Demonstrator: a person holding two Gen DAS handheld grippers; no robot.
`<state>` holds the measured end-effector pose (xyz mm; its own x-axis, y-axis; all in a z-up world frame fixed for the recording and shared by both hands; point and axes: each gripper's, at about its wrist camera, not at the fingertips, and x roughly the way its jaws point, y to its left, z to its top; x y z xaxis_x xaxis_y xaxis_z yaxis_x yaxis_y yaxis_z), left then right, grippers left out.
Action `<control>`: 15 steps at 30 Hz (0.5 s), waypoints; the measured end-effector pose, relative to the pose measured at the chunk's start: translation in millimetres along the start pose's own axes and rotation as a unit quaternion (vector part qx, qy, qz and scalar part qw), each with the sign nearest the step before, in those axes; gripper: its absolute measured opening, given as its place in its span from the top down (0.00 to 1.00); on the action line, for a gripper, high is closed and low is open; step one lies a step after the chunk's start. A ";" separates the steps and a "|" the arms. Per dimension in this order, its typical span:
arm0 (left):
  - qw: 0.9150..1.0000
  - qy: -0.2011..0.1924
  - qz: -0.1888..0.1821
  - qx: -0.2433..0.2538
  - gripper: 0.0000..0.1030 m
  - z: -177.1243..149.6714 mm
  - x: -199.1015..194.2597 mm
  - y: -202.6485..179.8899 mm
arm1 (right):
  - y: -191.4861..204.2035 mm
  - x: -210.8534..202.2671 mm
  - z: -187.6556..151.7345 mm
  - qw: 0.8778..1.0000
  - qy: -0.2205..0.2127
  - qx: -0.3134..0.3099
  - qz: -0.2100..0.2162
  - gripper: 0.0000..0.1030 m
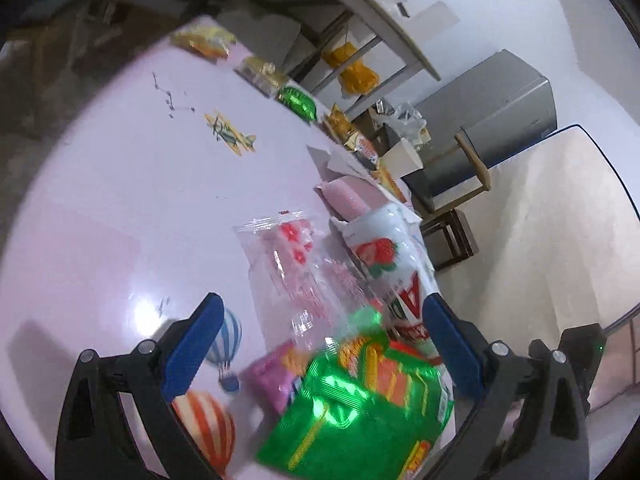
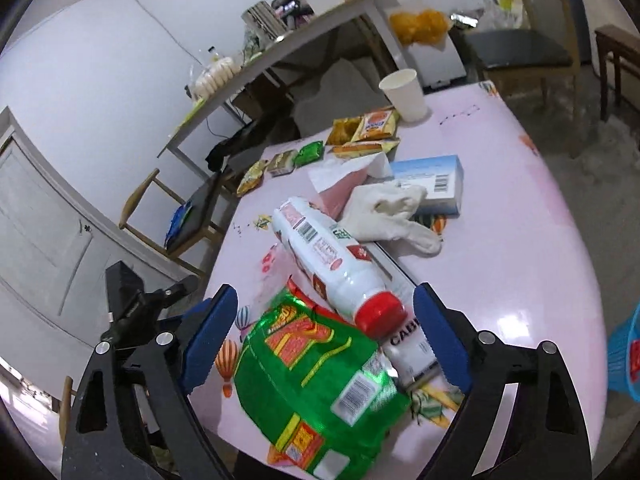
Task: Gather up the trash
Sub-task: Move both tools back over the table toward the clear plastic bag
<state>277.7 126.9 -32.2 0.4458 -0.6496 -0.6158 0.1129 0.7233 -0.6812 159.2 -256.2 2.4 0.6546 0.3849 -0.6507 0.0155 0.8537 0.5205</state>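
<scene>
A green snack bag (image 1: 360,416) (image 2: 316,384) lies on the pink table (image 1: 120,200) (image 2: 520,248). Both grippers are open over it: my left gripper (image 1: 320,344) and my right gripper (image 2: 324,320), each with the bag between its blue fingers. A white strawberry-milk bottle (image 2: 332,256) with a red cap lies beside the bag; it also shows in the left wrist view (image 1: 384,248). A clear plastic bag (image 1: 296,264) lies next to it. White gloves (image 2: 388,212), a blue box (image 2: 432,184) and a paper cup (image 2: 404,94) lie farther off.
More snack wrappers (image 2: 360,132) (image 1: 204,40) line the table's far edge. A blue basket (image 2: 626,352) stands on the floor at the right. Chairs (image 2: 532,52) and a cluttered side table (image 2: 280,40) surround the table. A grey cabinet (image 1: 492,108) stands by the wall.
</scene>
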 end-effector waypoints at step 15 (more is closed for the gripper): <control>0.994 0.074 0.079 0.006 0.79 6.9 68.6 2.4 | -5.7 28.8 4.2 0.999 0.011 0.035 0.000 0.21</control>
<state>314.7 85.6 -73.3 0.3236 -0.5551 -0.7662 0.0624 0.8206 -0.5681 181.1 -251.4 -17.0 0.6379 0.3937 -0.6619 0.0687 0.8270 0.5580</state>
